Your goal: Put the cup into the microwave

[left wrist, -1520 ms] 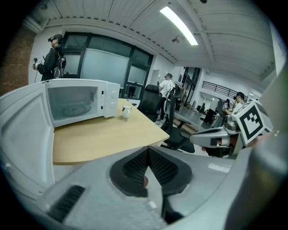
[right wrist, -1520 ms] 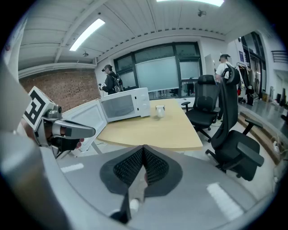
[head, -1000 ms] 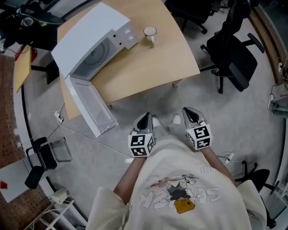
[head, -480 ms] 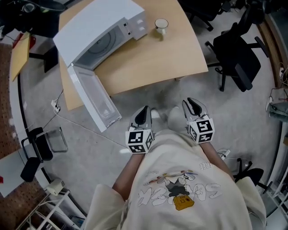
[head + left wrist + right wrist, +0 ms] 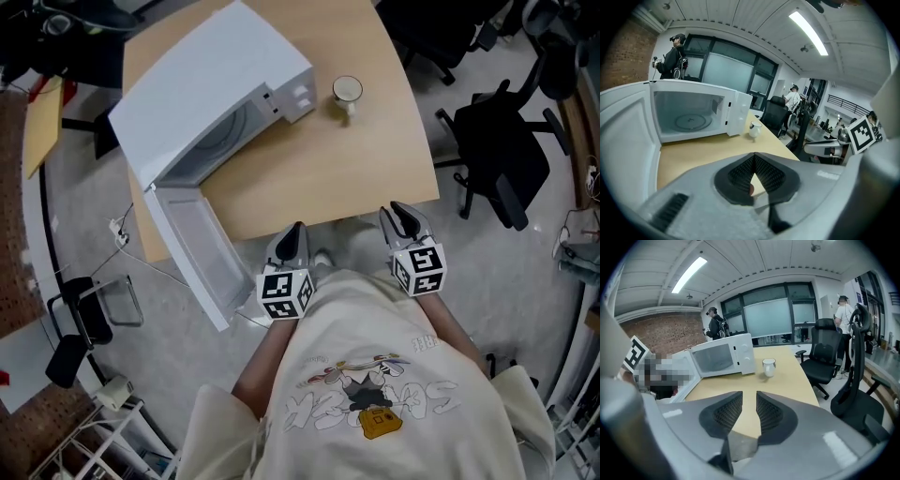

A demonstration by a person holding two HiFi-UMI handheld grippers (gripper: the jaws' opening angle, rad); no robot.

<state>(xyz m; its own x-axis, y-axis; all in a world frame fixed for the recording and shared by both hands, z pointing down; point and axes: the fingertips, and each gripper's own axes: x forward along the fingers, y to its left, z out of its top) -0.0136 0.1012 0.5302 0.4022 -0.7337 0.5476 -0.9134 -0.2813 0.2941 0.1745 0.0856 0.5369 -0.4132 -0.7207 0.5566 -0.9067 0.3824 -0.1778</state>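
A white cup [image 5: 347, 90] stands on the wooden table [image 5: 319, 169], just right of the white microwave [image 5: 211, 89]. The microwave's door [image 5: 192, 246] hangs open past the table's near-left edge, and its glass turntable [image 5: 689, 122] is bare. My left gripper [image 5: 292, 234] is at the table's near edge, shut with its tips touching and nothing in them. My right gripper [image 5: 401, 214] hovers at the same edge, jaws a narrow gap apart and empty. The cup [image 5: 768, 367] is well ahead of both grippers, and in the left gripper view the cup [image 5: 754, 130] sits beside the microwave's control panel.
Black office chairs [image 5: 502, 141] stand right of the table. A cable [image 5: 141, 262] runs over the floor at the left, near a small black stool [image 5: 84, 319]. People stand far back by the windows [image 5: 715, 322].
I have stepped toward the table, so it and the microwave now lie closer below me. Both grippers went forward from over the floor to the table's near edge.
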